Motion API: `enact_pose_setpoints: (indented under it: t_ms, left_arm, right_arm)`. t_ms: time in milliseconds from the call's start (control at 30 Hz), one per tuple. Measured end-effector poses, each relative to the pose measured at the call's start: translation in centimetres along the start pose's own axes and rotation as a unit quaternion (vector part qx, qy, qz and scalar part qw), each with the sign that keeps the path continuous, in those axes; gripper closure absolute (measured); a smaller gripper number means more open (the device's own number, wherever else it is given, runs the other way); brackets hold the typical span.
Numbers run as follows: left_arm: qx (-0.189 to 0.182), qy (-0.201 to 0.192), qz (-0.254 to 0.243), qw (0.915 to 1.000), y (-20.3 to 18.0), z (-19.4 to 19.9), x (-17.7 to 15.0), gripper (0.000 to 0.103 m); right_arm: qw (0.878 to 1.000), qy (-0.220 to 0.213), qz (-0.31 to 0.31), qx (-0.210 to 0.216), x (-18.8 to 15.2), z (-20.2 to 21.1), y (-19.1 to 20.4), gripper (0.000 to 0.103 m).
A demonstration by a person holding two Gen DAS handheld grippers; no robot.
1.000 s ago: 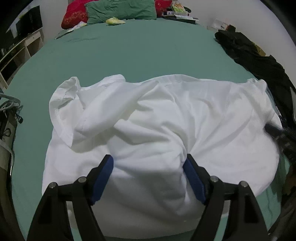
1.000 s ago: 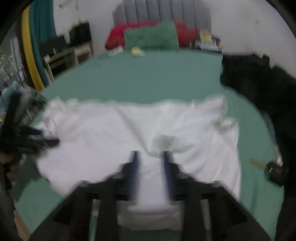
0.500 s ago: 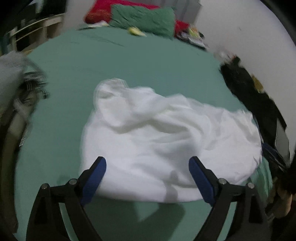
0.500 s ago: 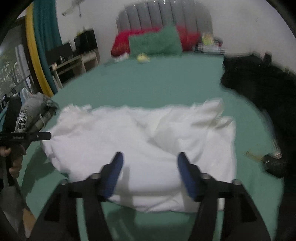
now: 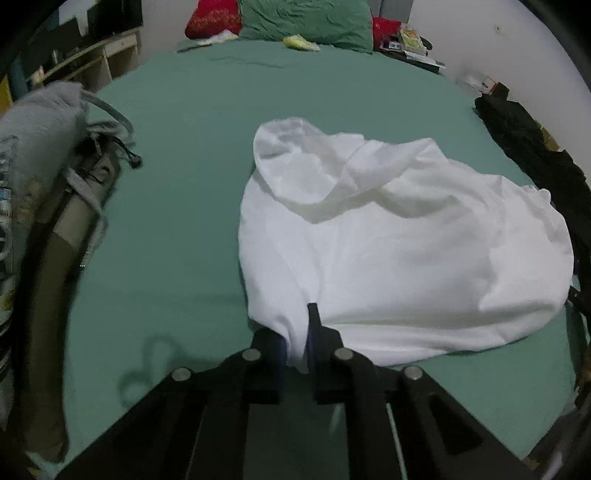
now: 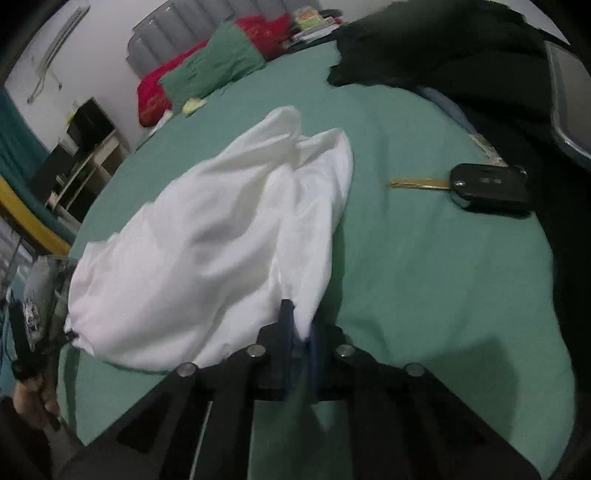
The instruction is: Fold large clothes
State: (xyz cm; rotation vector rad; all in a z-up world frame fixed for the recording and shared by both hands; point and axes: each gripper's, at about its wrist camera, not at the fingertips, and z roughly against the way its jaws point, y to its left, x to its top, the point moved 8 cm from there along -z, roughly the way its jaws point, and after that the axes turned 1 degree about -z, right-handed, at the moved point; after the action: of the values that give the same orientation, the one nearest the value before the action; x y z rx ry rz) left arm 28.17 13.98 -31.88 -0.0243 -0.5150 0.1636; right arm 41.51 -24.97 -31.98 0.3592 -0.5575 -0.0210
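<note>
A large white garment (image 5: 406,240) lies crumpled on the green bed sheet (image 5: 177,177). My left gripper (image 5: 297,326) sits at its near left corner. The jaws are closing and the blue pads pinch a fold of white cloth. In the right wrist view the same white garment (image 6: 207,240) stretches away to the left. My right gripper (image 6: 300,323) is at its near right corner. Its jaws are closing too, with a tip of the cloth caught between the pads.
Black clothes (image 5: 535,155) are piled along the bed's right side. A car key (image 6: 487,188) lies on the sheet right of the garment. A grey bag with straps (image 5: 44,147) sits at the left edge. Green and red pillows (image 5: 303,18) lie at the head.
Both grippers stood wide open over the garment's near edge half a second ago; now each is shut on a corner. The left moved to the left corner, the right rolled and shifted to the right corner.
</note>
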Motion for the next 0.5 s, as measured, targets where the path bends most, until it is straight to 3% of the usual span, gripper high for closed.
enact_pose_setpoints:
  t_ms: [233,333,400,433,500]
  left_arm:
    - [0.001,-0.008,0.055,0.9984,-0.5,4.3,-3.0,0.096]
    - [-0.004,0.013,0.091,0.9958,-0.3,4.8,-5.3,0.095]
    - [-0.005,0.049,0.112,0.9925,0.0,4.6,-7.3,0.09]
    - [-0.002,0.053,0.115,0.992,-0.6,4.2,-7.5,0.085]
    - [0.012,0.058,0.104,0.9928,0.0,4.3,-7.7,0.058]
  right_arm:
    - [0.999,-0.03,-0.021,-0.032,-1.1,4.8,-2.4,0.098]
    - [0.999,-0.011,-0.032,-0.042,-3.4,5.6,-2.6,0.098]
    - [0.998,0.009,-0.046,-0.039,-5.5,6.2,-2.8,0.098]
    - [0.998,0.013,-0.042,-0.041,-6.0,6.7,-2.8,0.097]
    - [0.998,0.012,-0.024,-0.059,-6.9,7.6,-2.6,0.094]
